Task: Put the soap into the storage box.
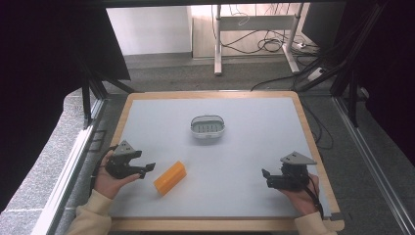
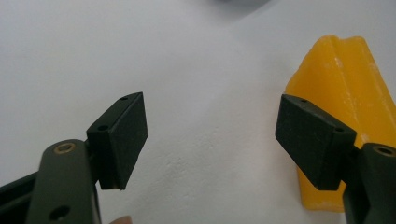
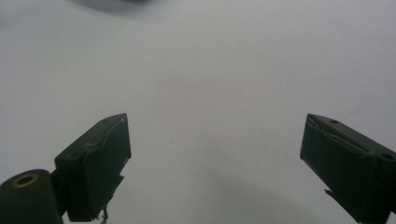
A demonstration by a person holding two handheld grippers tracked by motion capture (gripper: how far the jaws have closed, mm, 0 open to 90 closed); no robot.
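An orange block (image 1: 170, 177) lies just beside the wide-spread left gripper (image 1: 147, 169); right gripper (image 1: 265, 175) gapes wide over the grey table (image 1: 254, 142), a basket (image 1: 207, 126) beyond both.

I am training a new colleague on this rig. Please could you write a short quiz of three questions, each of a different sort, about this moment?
1. True or false: the left gripper is closed on the yellow block.
2. Which object lies farther from the person: A) the yellow block, B) the oval dish?
3. Fill in: in the left gripper view, the yellow block lies beside the ___ jaw.

Key
1. False: its jaws stand apart, with bare table between them.
2. B.
3. Right, as that view shows it.
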